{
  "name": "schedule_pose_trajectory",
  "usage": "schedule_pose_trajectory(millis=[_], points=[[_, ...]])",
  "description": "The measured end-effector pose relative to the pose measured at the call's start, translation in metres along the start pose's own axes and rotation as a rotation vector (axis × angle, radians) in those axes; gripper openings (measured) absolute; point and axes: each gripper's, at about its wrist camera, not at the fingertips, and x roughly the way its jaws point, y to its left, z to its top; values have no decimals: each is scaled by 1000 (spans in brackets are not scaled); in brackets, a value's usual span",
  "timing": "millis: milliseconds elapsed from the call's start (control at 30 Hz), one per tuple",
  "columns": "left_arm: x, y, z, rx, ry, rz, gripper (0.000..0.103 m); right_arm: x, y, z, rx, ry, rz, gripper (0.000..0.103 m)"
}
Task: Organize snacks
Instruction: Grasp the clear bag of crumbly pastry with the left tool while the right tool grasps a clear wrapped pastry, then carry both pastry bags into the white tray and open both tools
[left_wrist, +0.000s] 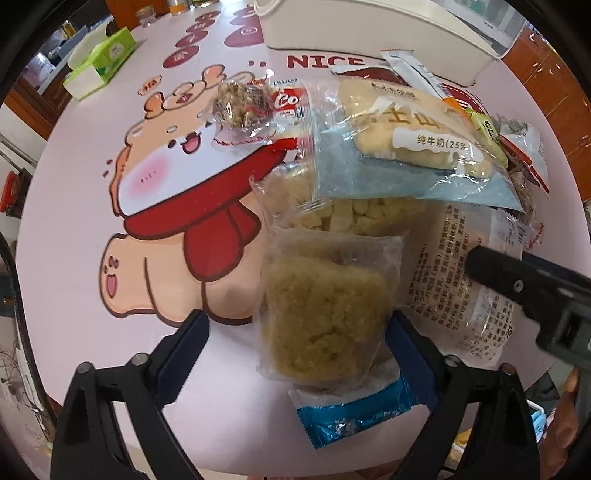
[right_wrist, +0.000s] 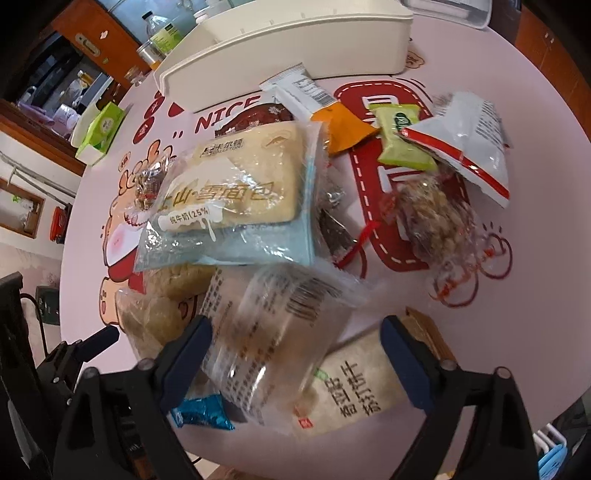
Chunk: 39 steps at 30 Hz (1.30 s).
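A heap of snack packets lies on a round pink table (left_wrist: 74, 236) with a cartoon print. My left gripper (left_wrist: 295, 354) points down, open, straddling a clear packet of crumbly yellow cake (left_wrist: 325, 314); the right pad sits at the wrapper's edge and the left pad stands apart. My right gripper (right_wrist: 297, 354) is open over a clear packet with printed text (right_wrist: 273, 332), also visible in the left wrist view, where one right finger (left_wrist: 517, 288) reaches in over this clear printed packet (left_wrist: 454, 277). A bread packet in blue wrap (right_wrist: 236, 192) lies on top of the heap.
A cream storage bin (right_wrist: 295, 40) stands at the table's far side. A green tissue box (left_wrist: 107, 59) sits far left. A blue foil packet (left_wrist: 351, 413) and a beige packet (right_wrist: 354, 387) lie near the front edge. Nut clusters (right_wrist: 439, 218), a green candy (right_wrist: 402, 136) and a white-red bag (right_wrist: 476, 147) lie to the right.
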Motion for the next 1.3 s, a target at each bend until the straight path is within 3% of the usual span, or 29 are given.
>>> schedule_pose_trajectory(millis=[267,533,800,933,1167,1300], points=[[16,7,3,-45,18,-123,56,2,12,0,-29,-22,13,68],[12,13,-1,-44,-27,-142,55,-19,3,5,-18,-90,88,36],[-44,13,15,14,-114,-160,55,-46,12,0,-50,-136,41,33],[-85,40,8,31,-170,-202,55,-70,20,-2,-61,-184,21,33],[-153,55,32,106,-284,-257,55,-140,41,16,-91,-365,-43,32],[-188,48,70,171,-374,-244,55,-178,50,42,-115,-485,-99,32]])
